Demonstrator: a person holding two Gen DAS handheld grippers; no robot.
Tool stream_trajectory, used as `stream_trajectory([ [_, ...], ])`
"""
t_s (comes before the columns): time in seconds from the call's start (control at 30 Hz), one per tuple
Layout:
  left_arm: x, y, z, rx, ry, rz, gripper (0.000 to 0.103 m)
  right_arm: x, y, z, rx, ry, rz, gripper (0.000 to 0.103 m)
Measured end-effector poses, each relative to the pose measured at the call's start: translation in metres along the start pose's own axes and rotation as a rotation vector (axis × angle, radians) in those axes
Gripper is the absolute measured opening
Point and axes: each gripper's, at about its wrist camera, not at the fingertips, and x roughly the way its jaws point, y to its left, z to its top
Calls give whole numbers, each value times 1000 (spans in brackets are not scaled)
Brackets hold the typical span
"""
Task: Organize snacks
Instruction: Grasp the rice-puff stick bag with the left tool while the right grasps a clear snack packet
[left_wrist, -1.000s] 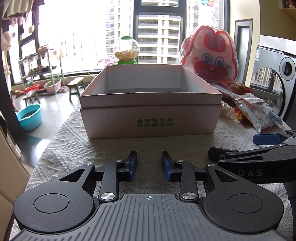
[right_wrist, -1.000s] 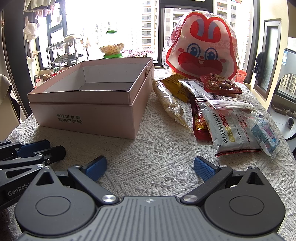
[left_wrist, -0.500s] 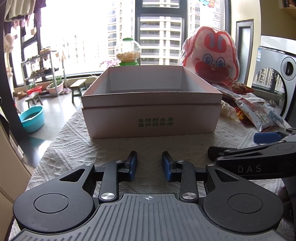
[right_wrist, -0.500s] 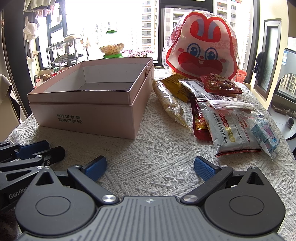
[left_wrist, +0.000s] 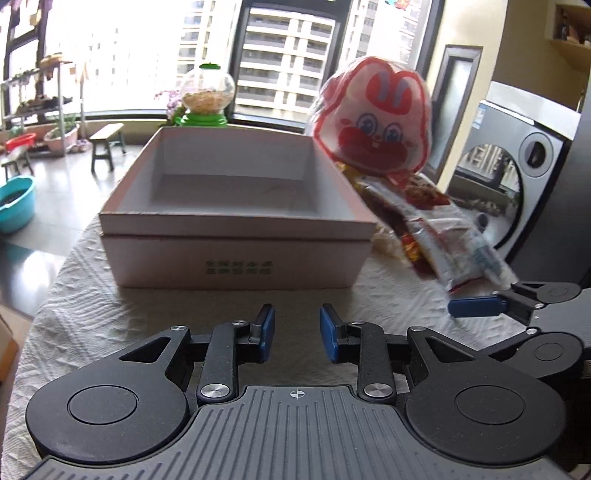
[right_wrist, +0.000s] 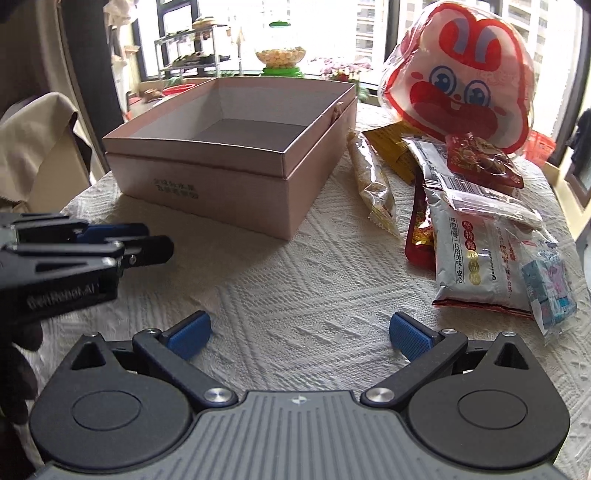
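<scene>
1. Both grippers have lifted and tipped toward the pink box (right_wrist: 236, 155), which has nothing in it, so sorting hasn't begun.
2. Snack pile (right_wrist: 476, 236) sits right of the box, rabbit bag (right_wrist: 458, 77) behind it.
3. Right gripper (right_wrist: 301, 330) gapes wide; left gripper (left_wrist: 297, 334) is part-open, holding nothing. Nothing blocks either.

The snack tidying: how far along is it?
Barely begun. Done: nothing; the pink box is empty inside. In hand: nothing; the left gripper and right gripper are both open over the tablecloth. Left: every snack packet and the rabbit bag lie beside the box.
</scene>
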Motion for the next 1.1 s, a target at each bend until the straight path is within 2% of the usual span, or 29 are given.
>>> stream_trajectory([
  [0.03,-2,-4,5,-5,5,-14,31,-7,-7,1,10,-27,-5,92],
  [0.13,-2,-9,17,-39,34,-86,31,-26,-27,6,16,-150,-29,92],
  [0.2,2,-6,20,-81,68,-147,31,-25,-31,13,-69,-194,-51,82],
  [0.27,3,-1,17,-122,92,-184,31,-12,-28,20,-154,-174,-90,50],
  [0.33,3,2,12,-139,89,-184,31,5,-26,28,-193,-146,-111,48],
  [0.5,7,14,8,-197,114,-211,31,40,-13,46,-301,-173,-193,45],
  [0.57,7,20,6,-216,111,-203,31,45,-11,50,-297,-159,-177,25],
  [0.67,7,29,1,-240,116,-195,31,33,-11,45,-241,-143,-134,24],
  [0.8,14,29,-2,-261,146,-222,31,-5,-8,22,-141,-98,-8,24],
  [0.87,19,23,0,-266,162,-246,31,-23,0,6,-148,-78,64,25],
  [0.97,28,9,5,-258,175,-271,31,-50,13,-15,-203,-108,88,38],
  [1.0,30,5,6,-253,174,-263,31,-59,14,-21,-215,-131,73,41],
  [1.07,38,-7,11,-215,172,-225,31,-71,10,-29,-207,-165,39,57],
  [1.1,42,-13,12,-197,178,-201,31,-75,5,-30,-187,-176,18,59],
])
